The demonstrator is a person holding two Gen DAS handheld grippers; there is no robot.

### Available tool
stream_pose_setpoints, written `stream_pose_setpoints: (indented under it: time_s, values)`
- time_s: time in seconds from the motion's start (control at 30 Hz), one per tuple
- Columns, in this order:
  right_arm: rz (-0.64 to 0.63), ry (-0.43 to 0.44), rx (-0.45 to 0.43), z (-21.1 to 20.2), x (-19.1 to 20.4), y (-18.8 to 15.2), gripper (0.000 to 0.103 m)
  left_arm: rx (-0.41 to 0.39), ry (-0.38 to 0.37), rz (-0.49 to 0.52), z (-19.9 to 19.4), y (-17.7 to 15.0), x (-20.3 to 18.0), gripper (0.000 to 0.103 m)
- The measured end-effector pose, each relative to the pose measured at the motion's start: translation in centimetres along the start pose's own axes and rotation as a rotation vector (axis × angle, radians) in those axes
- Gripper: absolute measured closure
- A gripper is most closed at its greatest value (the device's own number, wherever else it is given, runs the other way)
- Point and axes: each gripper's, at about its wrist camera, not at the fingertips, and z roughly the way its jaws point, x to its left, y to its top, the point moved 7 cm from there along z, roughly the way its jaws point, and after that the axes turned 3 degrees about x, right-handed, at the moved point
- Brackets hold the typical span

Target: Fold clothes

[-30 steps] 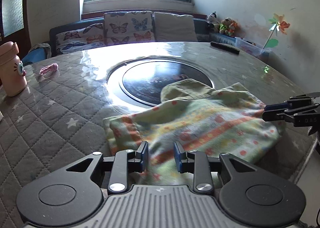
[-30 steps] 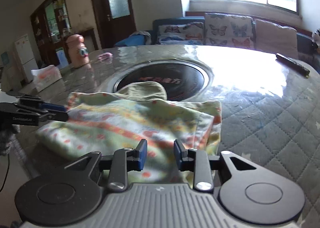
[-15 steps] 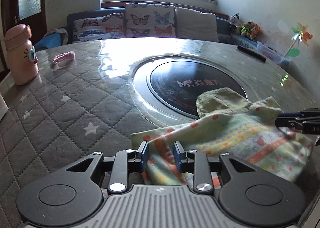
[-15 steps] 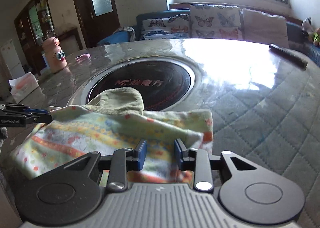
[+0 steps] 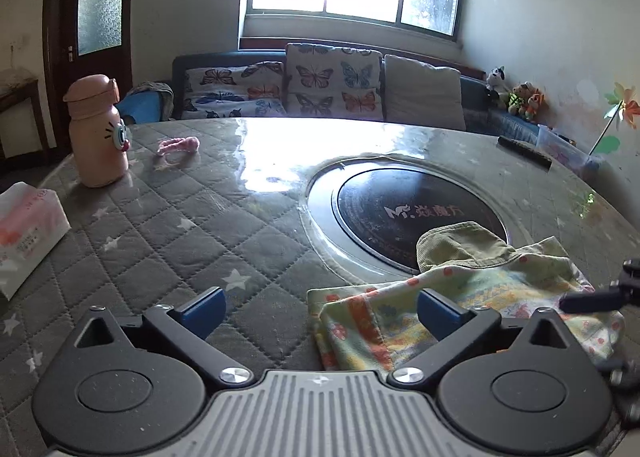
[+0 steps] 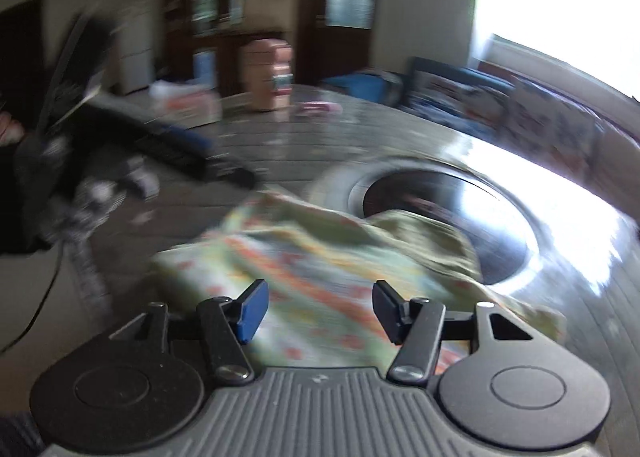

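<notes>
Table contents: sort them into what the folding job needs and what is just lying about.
Part of the job:
- patterned garment, folded near the table edge
- left hand-held gripper, jaws just opened, nothing pinched
- right hand-held gripper, jaws just opening, over the garment

Just lying about:
- pink bottle
- tissue pack
- small pink item
- remote control

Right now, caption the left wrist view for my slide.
Left tool open beside the folded patterned garment on the quilted table.
</notes>
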Motion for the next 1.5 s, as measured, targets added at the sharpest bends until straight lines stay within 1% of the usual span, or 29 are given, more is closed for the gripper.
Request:
stream_pose_setpoints:
  time_s: [0.03, 0.1, 0.2, 0.3, 0.37, 0.4, 0.43, 0.5, 0.57, 0.6, 0.7, 0.83, 0.9, 0.97, 1.0, 1.03, 1.07, 1.1, 1.13, 1.17, 1.2, 1.27, 1.4, 1.43, 1.47, 1.5]
  values:
    - [-0.031, 0.009, 0.0, 0.1, 0.9, 0.1, 0.044, 0.002, -0.002, -0.005, -0.2, -0.1, 0.0, 0.0]
    - [-0.131, 0.037, 0.005, 0.7, 3.7, 0.4, 0.044, 0.011, -0.01, -0.027, -0.5, -0.3, 0.2, 0.0]
    - [-0.258, 0.051, 0.001, 1.4, 7.1, 0.7, 0.044, 0.028, -0.019, -0.067, -1.0, -0.8, 0.6, 0.0]
    - [-0.374, 0.036, -0.003, 2.4, 9.5, 0.8, 0.046, 0.053, -0.004, -0.101, -1.4, -1.6, 1.2, 0.0]
    - [-0.418, 0.018, 0.01, 3.3, 10.4, 0.8, 0.047, 0.076, -0.019, -0.138, -1.5, -2.3, 1.5, 0.0]
    - [-0.431, 0.01, 0.02, 3.7, 10.7, 0.8, 0.051, 0.088, -0.029, -0.159, -1.5, -2.6, 1.6, 0.0]
    - [-0.439, 0.006, 0.03, 4.2, 10.9, 0.7, 0.055, 0.1, -0.038, -0.18, -1.5, -2.9, 1.7, 0.0]
    - [-0.444, -0.005, 0.048, 4.9, 11.0, 0.5, 0.072, 0.121, -0.057, -0.219, -1.4, -3.5, 1.8, 0.0]
    - [-0.423, -0.012, 0.044, 4.8, 10.7, 0.6, 0.079, 0.135, -0.076, -0.253, -1.4, -3.8, 1.9, 0.0]
    - [-0.404, -0.009, 0.035, 4.5, 10.5, 0.9, 0.085, 0.142, -0.089, -0.269, -1.3, -3.9, 1.9, 0.0]
    - [-0.338, 0.004, 0.007, 3.4, 9.7, 1.6, 0.092, 0.166, -0.139, -0.332, -1.1, -3.9, 1.5, 0.0]
    - [-0.241, 0.008, -0.036, 1.9, 8.2, 2.5, 0.094, 0.195, -0.215, -0.426, -0.4, -3.4, 0.9, 0.002]
    - [-0.205, 0.016, -0.045, 1.4, 7.6, 2.7, 0.095, 0.216, -0.25, -0.467, 0.2, -3.3, 0.4, 0.007]
    - [-0.181, 0.023, -0.055, 0.8, 7.2, 2.8, 0.095, 0.241, -0.283, -0.504, 0.7, -3.3, 0.0, 0.022]
    - [-0.174, 0.023, -0.061, 0.4, 7.0, 2.8, 0.095, 0.254, -0.298, -0.525, 1.0, -3.3, -0.2, 0.025]
    - [-0.168, 0.026, -0.064, 0.2, 6.8, 2.7, 0.095, 0.267, -0.312, -0.545, 1.4, -3.4, -0.3, 0.033]
    - [-0.167, 0.028, -0.065, -0.1, 6.7, 2.6, 0.095, 0.278, -0.324, -0.562, 1.7, -3.5, -0.5, 0.046]
    - [-0.167, 0.028, -0.067, -0.2, 6.6, 2.5, 0.095, 0.284, -0.331, -0.575, 1.9, -3.5, -0.5, 0.054]
    - [-0.167, 0.028, -0.068, -0.3, 6.5, 2.4, 0.095, 0.291, -0.336, -0.592, 2.1, -3.6, -0.5, 0.067]
    - [-0.165, 0.029, -0.069, -0.5, 6.3, 2.2, 0.095, 0.296, -0.336, -0.601, 2.3, -3.7, -0.5, 0.078]
    - [-0.158, 0.033, -0.068, -0.7, 6.2, 2.1, 0.095, 0.296, -0.326, -0.595, 2.4, -3.8, -0.6, 0.08]
    - [-0.138, 0.026, -0.071, -1.3, 5.7, 1.8, 0.091, 0.297, -0.313, -0.59, 2.6, -3.9, -0.5, 0.088]
    - [-0.034, -0.02, -0.06, -2.6, 2.7, 0.5, 0.087, 0.292, -0.312, -0.574, 2.5, -3.9, -0.4, 0.089]
    - [-0.006, -0.05, -0.05, -2.8, 1.6, -0.1, 0.084, 0.29, -0.307, -0.564, 2.5, -3.8, -0.5, 0.089]
    - [0.023, -0.084, -0.038, -2.9, 0.3, -0.7, 0.075, 0.288, -0.302, -0.553, 2.5, -3.8, -0.6, 0.089]
    - [0.05, -0.125, -0.026, -2.9, -1.2, -1.3, 0.071, 0.286, -0.296, -0.543, 2.5, -3.7, -0.7, 0.089]
